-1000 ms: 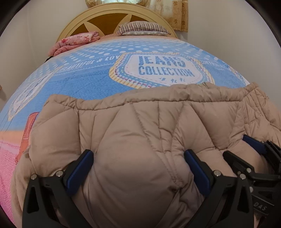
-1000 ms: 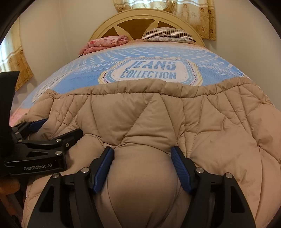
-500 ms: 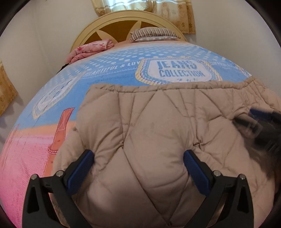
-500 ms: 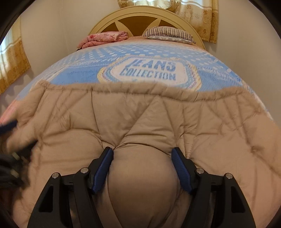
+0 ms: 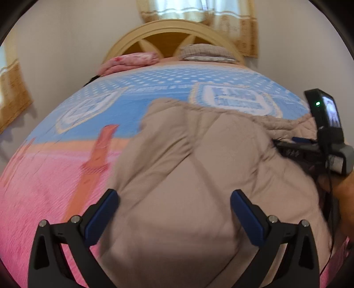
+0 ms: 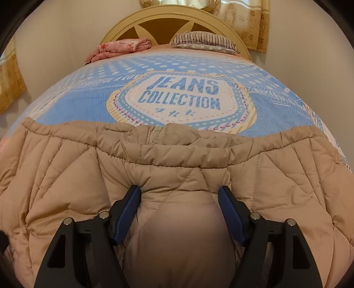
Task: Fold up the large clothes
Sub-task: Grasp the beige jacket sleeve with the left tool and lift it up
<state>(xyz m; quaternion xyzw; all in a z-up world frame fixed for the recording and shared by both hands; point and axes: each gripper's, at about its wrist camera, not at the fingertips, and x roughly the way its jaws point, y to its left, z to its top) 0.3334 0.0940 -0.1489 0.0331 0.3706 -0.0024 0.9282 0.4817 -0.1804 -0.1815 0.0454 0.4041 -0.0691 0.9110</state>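
A beige quilted puffer jacket point(image 5: 199, 166) point(image 6: 177, 172) lies spread on the bed. My left gripper point(image 5: 173, 193) hovers over its left part with the jaws wide; the flat fabric lies under them and its left edge runs by the left pad. My right gripper point(image 6: 179, 189) has a puffy bulge of the jacket between its blue pads point(image 6: 127, 210), which still touch it as the jaws are opening. A gathered hem and a zip end point(image 6: 154, 135) show beyond it. From the left wrist view, the right gripper point(image 5: 309, 150) and the hand holding it sit at the jacket's right edge.
The bed cover point(image 6: 88, 99) is blue with a "JEANS COLLECTION" badge, pink nearer the left gripper point(image 5: 44, 199). A folded pink blanket point(image 6: 124, 47) and a striped pillow point(image 6: 203, 41) lie by the wooden headboard point(image 6: 168, 20). Walls and curtains close in behind.
My left gripper has moved left, so more pink cover shows and the jacket's left edge now sits by its left pad. The right gripper has drawn back, uncovering a second gathered hem.
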